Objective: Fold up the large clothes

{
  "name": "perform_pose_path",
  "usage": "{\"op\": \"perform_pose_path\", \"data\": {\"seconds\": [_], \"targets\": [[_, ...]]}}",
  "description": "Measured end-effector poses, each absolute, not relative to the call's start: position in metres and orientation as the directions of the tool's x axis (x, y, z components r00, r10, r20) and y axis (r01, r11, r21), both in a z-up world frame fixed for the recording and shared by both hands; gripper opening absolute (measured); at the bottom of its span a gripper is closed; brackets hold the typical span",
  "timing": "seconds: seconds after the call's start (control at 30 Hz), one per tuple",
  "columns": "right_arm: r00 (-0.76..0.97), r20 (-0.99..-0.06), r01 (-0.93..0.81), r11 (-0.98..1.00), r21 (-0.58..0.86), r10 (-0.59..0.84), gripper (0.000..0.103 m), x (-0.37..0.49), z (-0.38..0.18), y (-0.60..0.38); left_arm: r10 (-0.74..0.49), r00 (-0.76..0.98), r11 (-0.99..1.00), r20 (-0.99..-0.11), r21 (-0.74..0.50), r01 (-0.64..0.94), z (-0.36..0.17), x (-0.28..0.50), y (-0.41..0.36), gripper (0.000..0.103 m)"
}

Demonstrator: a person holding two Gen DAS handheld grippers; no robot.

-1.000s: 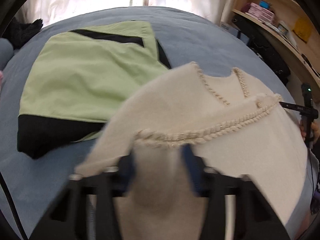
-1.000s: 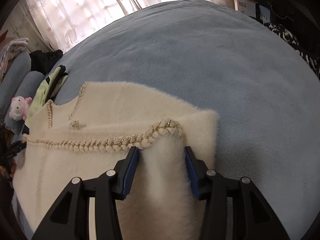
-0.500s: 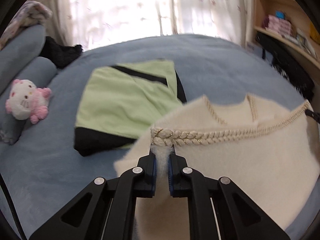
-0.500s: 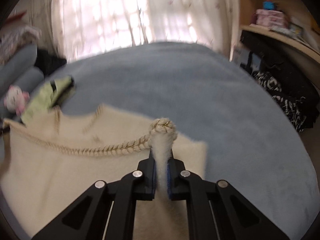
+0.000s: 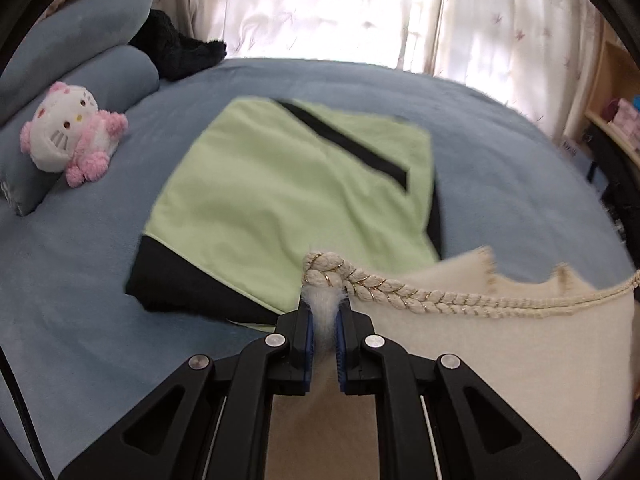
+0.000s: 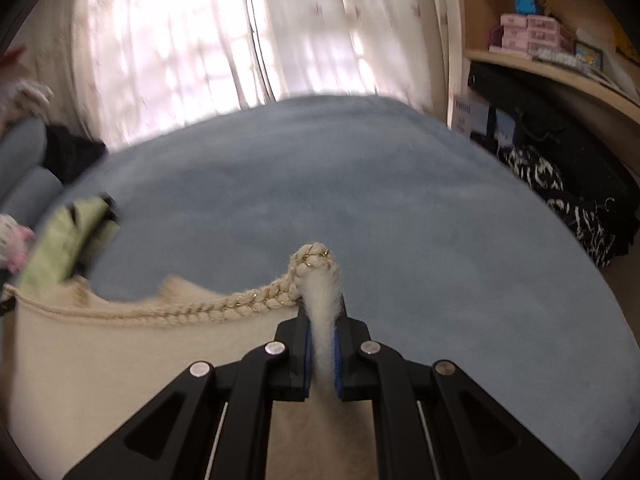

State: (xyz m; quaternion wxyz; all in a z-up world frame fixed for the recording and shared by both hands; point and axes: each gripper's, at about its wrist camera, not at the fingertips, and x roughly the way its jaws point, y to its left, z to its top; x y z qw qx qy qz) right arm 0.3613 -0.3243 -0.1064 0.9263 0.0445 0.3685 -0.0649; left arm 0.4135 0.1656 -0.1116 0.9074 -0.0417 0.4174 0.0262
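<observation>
A fluffy cream garment [image 5: 500, 360] with a braided rope trim [image 5: 420, 298] is lifted off the blue bed. My left gripper [image 5: 323, 320] is shut on its left edge, with a tuft of cream pile pinched between the blue pads. In the right wrist view the same cream garment [image 6: 120, 360] hangs to the left, and my right gripper [image 6: 323, 324] is shut on its right edge just below the braid [image 6: 224, 306]. The trimmed edge stretches taut between the two grippers.
A folded green and black garment [image 5: 280, 208] lies on the blue bed [image 6: 360, 200] just beyond the left gripper. A pink and white plush toy [image 5: 68, 132] rests by grey pillows [image 5: 80, 52]. Dark clothes [image 6: 560, 184] and shelves [image 6: 560, 60] stand at the right. Curtains [image 5: 320, 8] hang behind.
Both grippers went from open around the cream garment's trimmed edge to shut on it. Both then rose with it, so the edge came up off the bed.
</observation>
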Motion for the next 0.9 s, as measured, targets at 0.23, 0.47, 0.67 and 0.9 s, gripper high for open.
{"op": "perform_pose_path", "data": {"seconds": [0.23,0.47,0.67,0.9], "targets": [[0.601,-0.797,0.222,0.971,0.093,-0.061,0.008,0.379,-0.153,-0.344,-0.001,0.639,0.995,-0.769,-0.066,-0.078,-0.150,0.424,0.169,0.008],[0.631,-0.773,0.240,0.965,0.108,-0.070,0.015,0.356,-0.122,-0.336,0.084,0.683,0.990,-0.725,-0.015,-0.137,-0.115,0.396,0.172,0.030],[0.694,-0.718,0.058,0.991,0.124,0.049,0.015,0.340,-0.094,-0.261,0.047,0.770,0.995,-0.636,-0.036,-0.091,-0.072,0.361,0.153,0.015],[0.585,-0.779,-0.095,0.973,0.209,0.225,0.014,0.371,-0.129,-0.175,0.092,0.713,0.992,-0.695,0.004,-0.124,-0.108,0.383,0.123,0.009]]}}
